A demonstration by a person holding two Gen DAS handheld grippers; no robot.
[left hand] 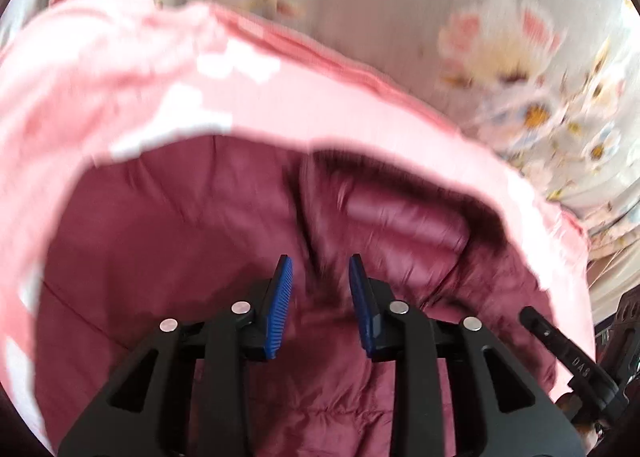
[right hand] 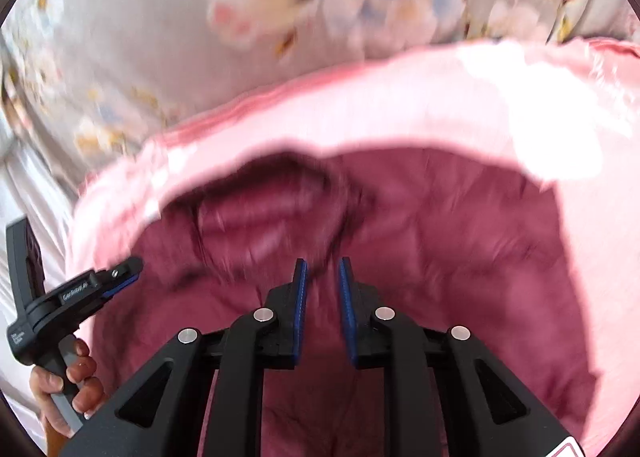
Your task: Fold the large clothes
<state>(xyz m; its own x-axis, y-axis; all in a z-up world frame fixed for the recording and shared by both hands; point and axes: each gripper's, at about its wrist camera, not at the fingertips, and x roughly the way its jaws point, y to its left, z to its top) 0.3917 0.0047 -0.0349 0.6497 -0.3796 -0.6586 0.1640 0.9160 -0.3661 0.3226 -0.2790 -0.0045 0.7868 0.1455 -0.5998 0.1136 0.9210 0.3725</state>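
Note:
A large padded jacket lies on the bed, with a light pink outside (left hand: 120, 69) and a dark maroon lining (left hand: 168, 225). It fills the lower part of both views (right hand: 460, 249). My left gripper (left hand: 320, 269) hovers over the maroon lining with its blue-padded jaws apart and nothing between them. My right gripper (right hand: 322, 269) is also over the lining, jaws a little apart and empty. The left gripper also shows at the left edge of the right wrist view (right hand: 120, 277), with a hand on its handle. Both views are motion-blurred.
A grey bedsheet with a pale flower print (left hand: 500, 41) lies beyond the jacket in both views (right hand: 120, 37). Part of the right gripper (left hand: 560, 353) shows at the right edge of the left wrist view.

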